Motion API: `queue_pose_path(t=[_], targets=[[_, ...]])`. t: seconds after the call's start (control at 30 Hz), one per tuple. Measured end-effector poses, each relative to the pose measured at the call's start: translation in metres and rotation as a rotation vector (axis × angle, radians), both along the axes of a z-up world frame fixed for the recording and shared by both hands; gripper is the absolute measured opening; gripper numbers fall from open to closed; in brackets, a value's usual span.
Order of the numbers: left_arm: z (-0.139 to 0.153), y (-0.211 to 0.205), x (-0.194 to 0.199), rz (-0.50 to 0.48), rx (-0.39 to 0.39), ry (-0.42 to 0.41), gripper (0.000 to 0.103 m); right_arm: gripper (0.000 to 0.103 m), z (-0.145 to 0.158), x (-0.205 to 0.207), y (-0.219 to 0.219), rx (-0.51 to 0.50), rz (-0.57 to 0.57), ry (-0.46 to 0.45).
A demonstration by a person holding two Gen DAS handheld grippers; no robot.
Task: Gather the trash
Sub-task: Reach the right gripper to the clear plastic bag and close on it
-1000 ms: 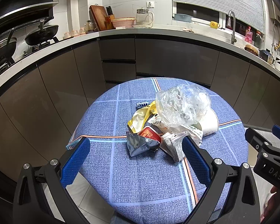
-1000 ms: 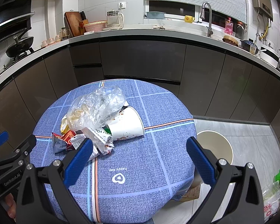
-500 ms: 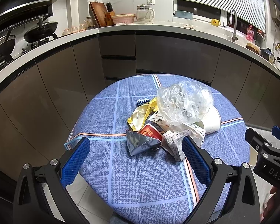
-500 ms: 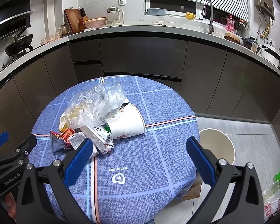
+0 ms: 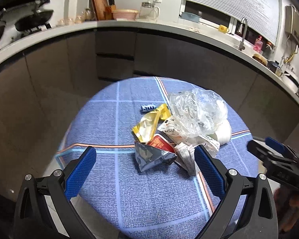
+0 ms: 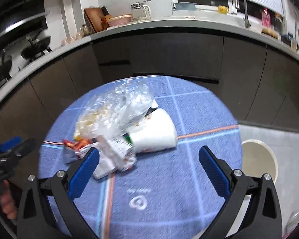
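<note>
On the round table (image 5: 113, 189) with its blue checked cloth, the trash lay in one heap near the middle. A crumpled clear plastic bag (image 5: 197, 111) sat on top of the heap, partly covering a white paper cup (image 6: 155, 131) that lay on its side. Beside the bag, on the side toward the stove, lay a yellow wrapper (image 5: 149, 125), and just beyond it a small blue wrapper (image 5: 148, 107) lay alone on the cloth. On the near side of the heap a silver foil packet (image 5: 151, 157) touched a red packet (image 5: 159, 143) and some crumpled printed paper (image 5: 186, 156). The left gripper (image 5: 145, 171) hovered over the near edge of the table with its jaws wide apart, holding nothing. The right gripper (image 6: 149, 169) hung likewise, jaws spread and empty, above the cloth near the cup. On the floor beside the table stood a pale round bin (image 6: 259, 159).
</note>
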State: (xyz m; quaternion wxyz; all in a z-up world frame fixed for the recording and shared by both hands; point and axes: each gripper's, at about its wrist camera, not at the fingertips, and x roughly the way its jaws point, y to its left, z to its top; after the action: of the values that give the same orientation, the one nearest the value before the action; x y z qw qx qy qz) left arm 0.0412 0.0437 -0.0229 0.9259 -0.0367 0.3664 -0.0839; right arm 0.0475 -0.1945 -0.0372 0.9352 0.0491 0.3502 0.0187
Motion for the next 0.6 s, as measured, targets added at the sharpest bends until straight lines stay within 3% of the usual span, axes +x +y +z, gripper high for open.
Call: queue_pose_path(t=[0.13, 0.23, 0.4, 0.57, 0.6], targets=[[0.002, 0.002, 0.021, -0.044, -0.046, 0.021, 0.094, 0.099, 0.002, 0.031, -0.006, 0.051, 0.027, -0.01], [0.001, 0.002, 0.028, -0.07, -0.042, 0.021, 0.094, 0.099, 0.0, 0.059, -0.003, 0.034, 0.062, -0.009], [-0.02, 0.001, 0.032, -0.137, -0.018, 0.093, 0.084, 0.098, -0.01, 0.092, 0.01, 0.024, 0.116, -0.002], [-0.041, -0.001, 0.042, -0.169, -0.035, 0.167, 0.079, 0.086, -0.018, 0.109, 0.023, 0.009, 0.159, 0.001], [-0.045, 0.0, 0.044, -0.17, -0.04, 0.171, 0.078, 0.075, -0.018, 0.111, 0.026, 0.003, 0.168, 0.003]])
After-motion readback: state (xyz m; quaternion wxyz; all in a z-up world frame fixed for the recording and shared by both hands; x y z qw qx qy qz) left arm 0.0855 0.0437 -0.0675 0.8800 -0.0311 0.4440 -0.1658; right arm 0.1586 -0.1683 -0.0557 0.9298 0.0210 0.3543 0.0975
